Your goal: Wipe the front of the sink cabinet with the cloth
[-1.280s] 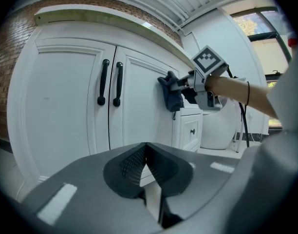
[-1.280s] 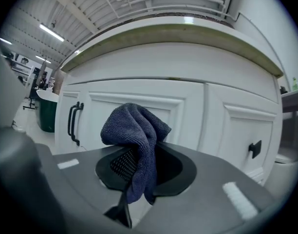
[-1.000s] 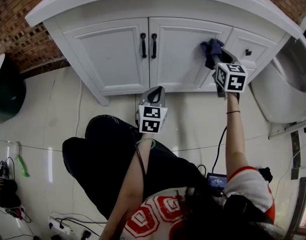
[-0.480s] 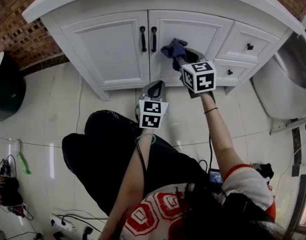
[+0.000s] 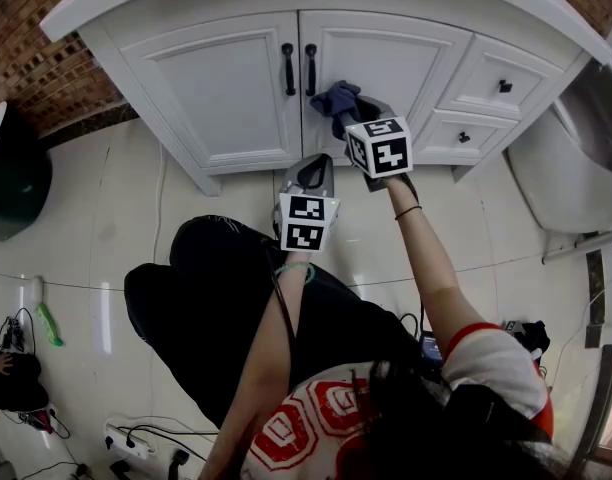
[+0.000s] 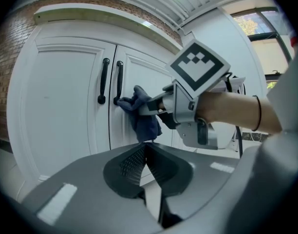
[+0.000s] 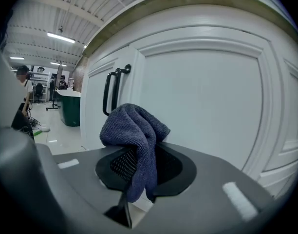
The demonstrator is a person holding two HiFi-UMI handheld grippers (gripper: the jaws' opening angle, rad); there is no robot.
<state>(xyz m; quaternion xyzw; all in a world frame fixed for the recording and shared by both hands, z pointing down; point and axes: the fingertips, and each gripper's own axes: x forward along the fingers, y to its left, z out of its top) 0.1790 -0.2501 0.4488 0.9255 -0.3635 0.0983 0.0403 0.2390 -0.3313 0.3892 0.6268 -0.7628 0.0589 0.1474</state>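
The white sink cabinet (image 5: 226, 88) has two doors with black handles (image 5: 298, 68) and small drawers at the right. My right gripper (image 5: 351, 106) is shut on a dark blue cloth (image 5: 336, 98), pressing it to the right door (image 5: 396, 63) just right of the handles. In the right gripper view the cloth (image 7: 137, 140) hangs bunched from the shut jaws before the white door (image 7: 207, 106). My left gripper (image 5: 308, 178) hovers low, near the cabinet's base, shut and empty. The left gripper view shows its jaws (image 6: 145, 152) closed, with the cloth (image 6: 143, 112) and right gripper (image 6: 154, 106) beyond.
A pale tiled floor (image 5: 106, 238) lies in front of the cabinet. A dark green bin (image 5: 11, 183) stands at the left, a white toilet or basin (image 5: 571, 163) at the right. Cables and a power strip (image 5: 136, 448) lie on the floor behind the person's dark-trousered legs (image 5: 216, 308).
My right gripper has carried the cloth leftwards across the cabinet front, from near the right drawers to beside the door handles. The left gripper has hardly moved.
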